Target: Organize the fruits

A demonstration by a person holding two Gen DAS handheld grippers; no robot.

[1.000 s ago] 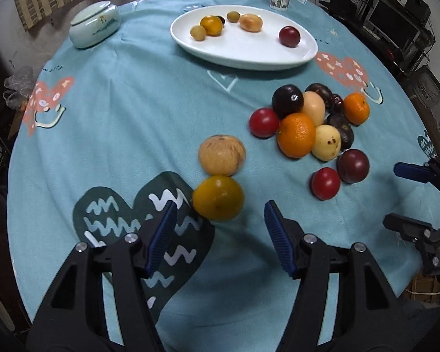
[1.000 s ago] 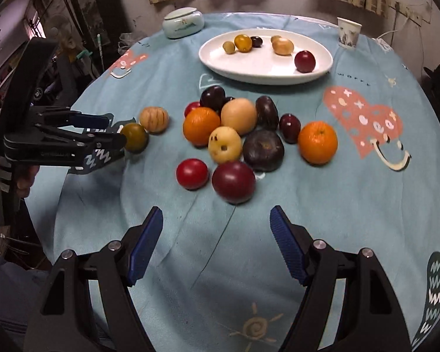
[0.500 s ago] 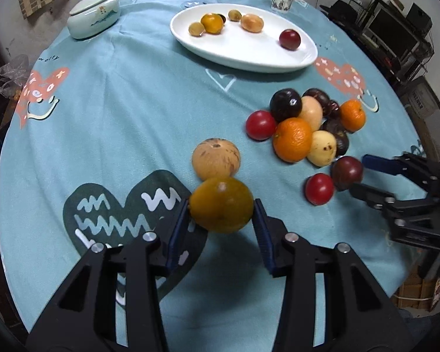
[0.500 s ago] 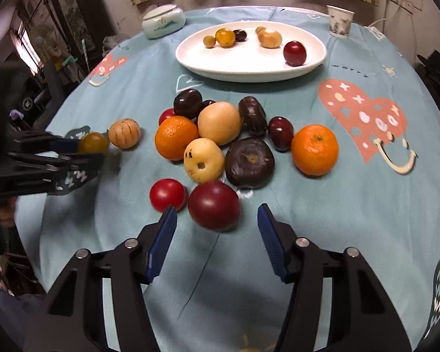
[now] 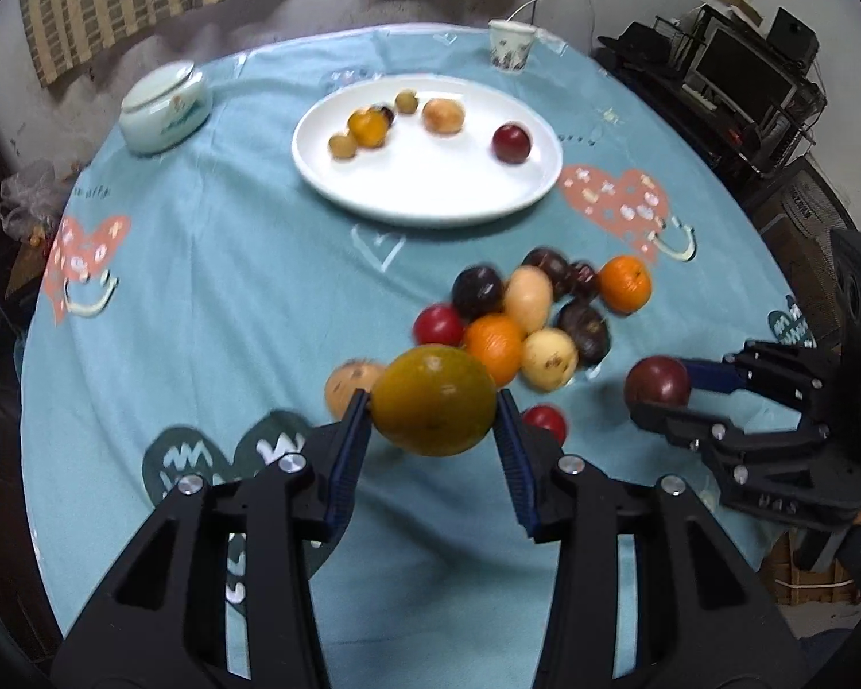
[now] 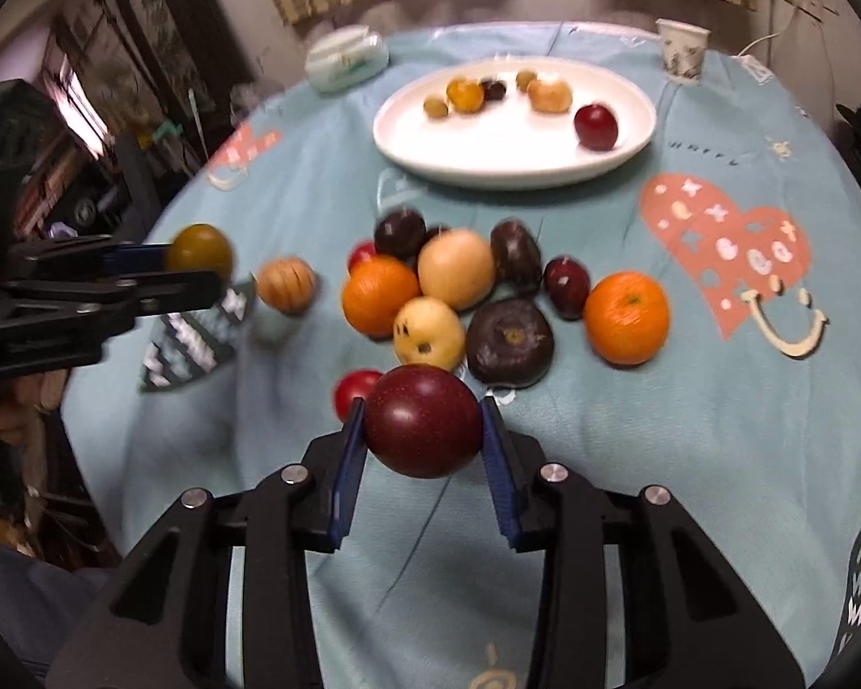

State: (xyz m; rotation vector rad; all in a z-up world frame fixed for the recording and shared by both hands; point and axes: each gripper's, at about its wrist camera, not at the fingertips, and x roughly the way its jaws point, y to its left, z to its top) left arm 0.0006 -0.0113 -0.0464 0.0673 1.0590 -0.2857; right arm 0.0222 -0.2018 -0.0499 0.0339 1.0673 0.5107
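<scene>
Teal cloth printed with hearts covers the round table (image 5: 212,264), with striped curtains and dark shelving behind. At the left gripper (image 5: 433,419) a yellow-green citrus fruit (image 5: 433,399) sits pinched between the blue pads, the jaws narrowed onto its sides and the fruit lifted clear of the cloth; those jaws were closing within the last second and now grip steadily. In the right wrist view the same fruit shows small at the left edge, held above the dark zigzag heart. The right gripper (image 6: 423,430) has just been closing its jaws, and a dark red plum (image 6: 423,420) is now clamped between its pads, both pads pressing its flanks. Just behind that plum lies a small red fruit (image 6: 353,387), partly hidden. Beyond it the loose pile rests on the cloth: a pale yellow fruit (image 6: 429,330), a dark purple mangosteen (image 6: 509,343), two oranges (image 6: 380,294), a tan round fruit (image 6: 456,270) and several dark plums, all touching or just beside one another. A ribbed tan fruit (image 6: 286,284) lies apart to the left of the pile. Farther back stands the white oval plate (image 6: 488,158), carrying a red plum (image 6: 596,126) and a few small yellow and brown fruits. A lidded ceramic dish (image 5: 163,109) and a paper cup (image 5: 511,45) stand near the far edge.
</scene>
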